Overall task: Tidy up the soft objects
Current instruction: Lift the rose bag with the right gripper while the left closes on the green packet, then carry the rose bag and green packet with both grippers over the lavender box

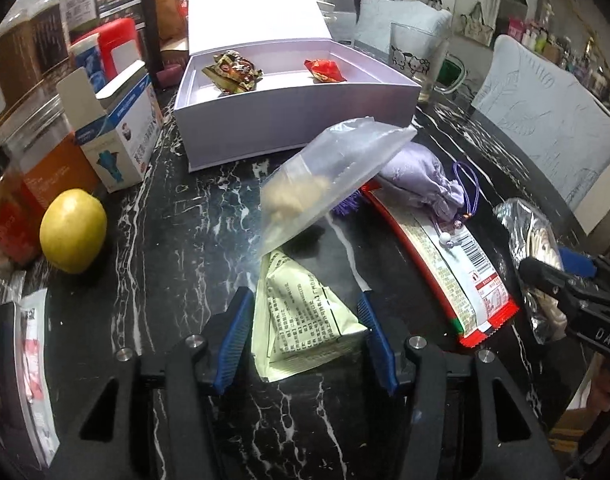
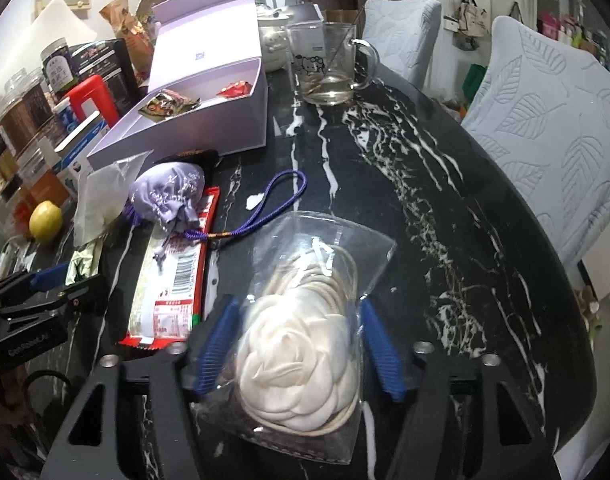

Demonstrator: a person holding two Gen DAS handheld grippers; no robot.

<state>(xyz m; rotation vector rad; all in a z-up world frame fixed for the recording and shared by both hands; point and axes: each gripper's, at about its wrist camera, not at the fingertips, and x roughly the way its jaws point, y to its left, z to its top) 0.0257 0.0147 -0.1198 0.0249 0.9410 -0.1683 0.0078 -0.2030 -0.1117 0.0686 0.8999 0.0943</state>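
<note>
My left gripper (image 1: 305,332) has its blue pads on both sides of a pale green packet (image 1: 305,320) on the black marble table; the pads touch its edges. A clear bag (image 1: 329,176) with a beige lump leans above it. My right gripper (image 2: 301,344) is closed around a clear bag holding a white fabric flower (image 2: 301,364). A lilac drawstring pouch (image 2: 169,200) lies on a red and white snack packet (image 2: 173,276). The open lilac box (image 1: 293,112) holds two wrapped items, one brown (image 1: 233,70) and one red (image 1: 325,70).
A yellow lemon (image 1: 73,236), a blue and white carton (image 1: 121,140) and jars (image 1: 45,160) crowd the left side. A glass mug (image 2: 329,64) stands behind the box. Two cushioned chairs (image 2: 545,120) line the table's right edge.
</note>
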